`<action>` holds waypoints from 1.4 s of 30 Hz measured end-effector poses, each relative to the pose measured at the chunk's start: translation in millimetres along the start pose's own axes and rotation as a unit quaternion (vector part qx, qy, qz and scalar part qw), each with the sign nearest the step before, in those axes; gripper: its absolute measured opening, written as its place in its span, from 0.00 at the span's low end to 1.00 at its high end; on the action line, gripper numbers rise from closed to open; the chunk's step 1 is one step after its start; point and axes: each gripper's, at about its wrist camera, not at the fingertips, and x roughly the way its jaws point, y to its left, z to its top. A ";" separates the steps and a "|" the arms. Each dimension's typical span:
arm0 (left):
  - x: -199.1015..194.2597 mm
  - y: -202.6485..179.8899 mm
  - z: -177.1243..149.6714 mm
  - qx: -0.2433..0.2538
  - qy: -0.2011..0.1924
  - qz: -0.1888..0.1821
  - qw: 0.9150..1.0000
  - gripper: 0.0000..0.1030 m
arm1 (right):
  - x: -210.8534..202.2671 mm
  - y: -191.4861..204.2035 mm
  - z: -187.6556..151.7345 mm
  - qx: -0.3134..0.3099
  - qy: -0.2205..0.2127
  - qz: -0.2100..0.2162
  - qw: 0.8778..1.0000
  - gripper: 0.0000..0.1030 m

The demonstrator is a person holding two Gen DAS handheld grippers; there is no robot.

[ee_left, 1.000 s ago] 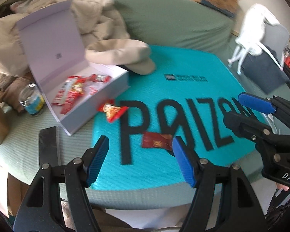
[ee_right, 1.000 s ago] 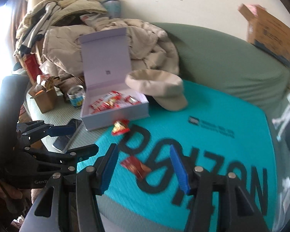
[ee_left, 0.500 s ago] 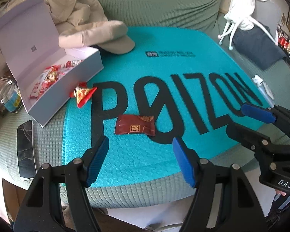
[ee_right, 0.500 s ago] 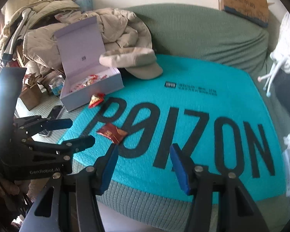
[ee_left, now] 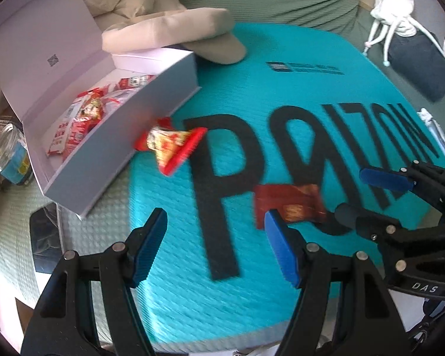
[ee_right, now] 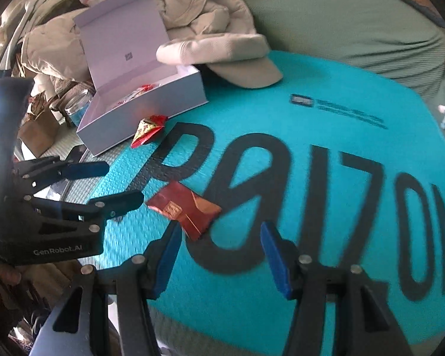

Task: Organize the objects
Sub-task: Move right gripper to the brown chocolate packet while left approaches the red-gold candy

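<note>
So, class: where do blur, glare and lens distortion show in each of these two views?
Left wrist view: the triangular snack packet and dark red packet smear with motion blur, and fisheye bends the teal mat. Right wrist view: glare whitens the left edge.

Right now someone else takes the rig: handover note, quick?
Left claw: open, empty, above the teal mailer.
Right claw: open, empty, just short of the dark red packet.
Things: dark red packet lies flat on the mailer's black lettering; red-and-yellow triangular packet lies against the front wall of the open white box.
Done: several red snack packets already lie in the box.
Left: both loose packets go into the box. The dark red one is the nearer.
</note>
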 end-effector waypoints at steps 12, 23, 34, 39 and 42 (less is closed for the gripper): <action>34.8 30.9 32.0 0.025 0.015 0.000 1.000 0.65 | 54.0 31.5 21.5 -0.079 0.037 0.035 0.996 0.55; 64.5 26.2 50.5 0.049 0.002 -0.016 0.999 0.65 | 57.2 32.2 19.4 -0.066 0.021 0.018 0.997 0.52; 48.3 29.3 33.1 0.016 -0.005 -0.062 0.998 0.55 | 48.1 15.1 15.3 -0.036 0.030 -0.008 0.999 0.29; 38.0 23.5 22.6 0.012 -0.016 -0.075 0.997 0.55 | 39.7 9.0 5.8 -0.022 0.031 -0.019 0.999 0.29; 36.3 32.4 29.4 -0.026 -0.021 -0.063 0.997 0.55 | 33.8 6.1 1.8 -0.010 0.027 -0.023 0.999 0.29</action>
